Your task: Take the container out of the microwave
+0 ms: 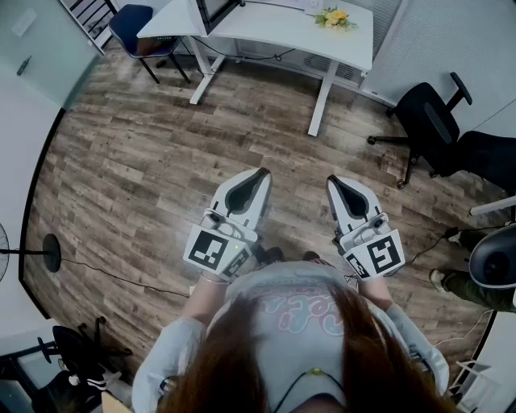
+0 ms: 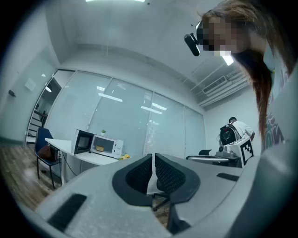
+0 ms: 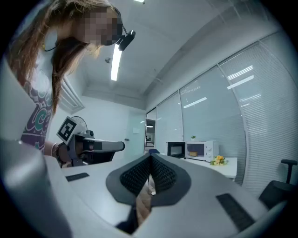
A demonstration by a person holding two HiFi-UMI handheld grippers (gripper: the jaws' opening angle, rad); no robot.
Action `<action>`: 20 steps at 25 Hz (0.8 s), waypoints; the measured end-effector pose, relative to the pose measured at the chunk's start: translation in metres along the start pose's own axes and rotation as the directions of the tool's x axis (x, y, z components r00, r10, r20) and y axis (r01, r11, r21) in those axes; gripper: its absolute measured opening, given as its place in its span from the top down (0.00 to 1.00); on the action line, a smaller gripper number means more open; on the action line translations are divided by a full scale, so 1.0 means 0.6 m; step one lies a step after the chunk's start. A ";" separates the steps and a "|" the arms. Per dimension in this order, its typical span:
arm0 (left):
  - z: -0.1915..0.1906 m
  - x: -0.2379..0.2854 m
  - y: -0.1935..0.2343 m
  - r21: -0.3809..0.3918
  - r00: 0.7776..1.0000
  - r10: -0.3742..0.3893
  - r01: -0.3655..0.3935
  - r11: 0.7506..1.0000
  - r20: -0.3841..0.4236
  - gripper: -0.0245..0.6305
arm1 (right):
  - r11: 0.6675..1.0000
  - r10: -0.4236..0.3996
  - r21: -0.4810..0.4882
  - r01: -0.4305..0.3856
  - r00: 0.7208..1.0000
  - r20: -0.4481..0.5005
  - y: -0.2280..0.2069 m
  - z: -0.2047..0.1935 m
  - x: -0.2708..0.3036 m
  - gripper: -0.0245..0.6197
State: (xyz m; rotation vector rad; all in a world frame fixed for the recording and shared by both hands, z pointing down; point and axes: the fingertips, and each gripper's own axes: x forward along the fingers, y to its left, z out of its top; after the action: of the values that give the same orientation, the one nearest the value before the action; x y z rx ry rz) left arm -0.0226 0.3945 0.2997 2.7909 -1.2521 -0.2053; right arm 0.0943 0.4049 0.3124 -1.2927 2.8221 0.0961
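A white microwave (image 2: 106, 145) stands far off on a white table (image 2: 88, 158), its dark door (image 2: 82, 142) swung open to the left. Inside it sits a small yellowish container (image 2: 99, 148). The right gripper view has the same microwave (image 3: 201, 150) and container (image 3: 193, 153) in the distance. In the head view I hold both grippers level at waist height over the wooden floor, well short of the table (image 1: 266, 28). My left gripper (image 1: 262, 172) is shut and empty. My right gripper (image 1: 332, 179) is likewise shut with nothing between its jaws.
Yellow flowers (image 1: 334, 16) lie on the table next to the microwave. A black office chair (image 1: 427, 121) stands at the right and a blue chair (image 1: 133, 28) by the table's left end. A fan stand (image 1: 50, 252) and cable lie on the floor at left. Another person (image 2: 234, 131) stands far right.
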 end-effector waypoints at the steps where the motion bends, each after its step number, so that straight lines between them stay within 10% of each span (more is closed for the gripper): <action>1: 0.001 0.000 0.000 -0.001 1.000 -0.002 0.002 1.000 0.001 0.93 | 1.000 0.002 0.001 -0.002 1.000 0.000 0.001 0.000 0.001 0.95; 20: 0.010 -0.004 0.003 0.005 1.000 0.010 -0.010 1.000 0.020 0.92 | 0.999 0.045 0.009 -0.046 0.997 0.062 0.012 0.018 0.008 0.95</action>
State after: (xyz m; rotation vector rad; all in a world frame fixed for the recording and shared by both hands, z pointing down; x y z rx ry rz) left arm -0.0262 0.3951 0.2944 2.7932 -1.2724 -0.2303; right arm 0.0856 0.4069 0.3017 -1.2025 2.7966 0.1196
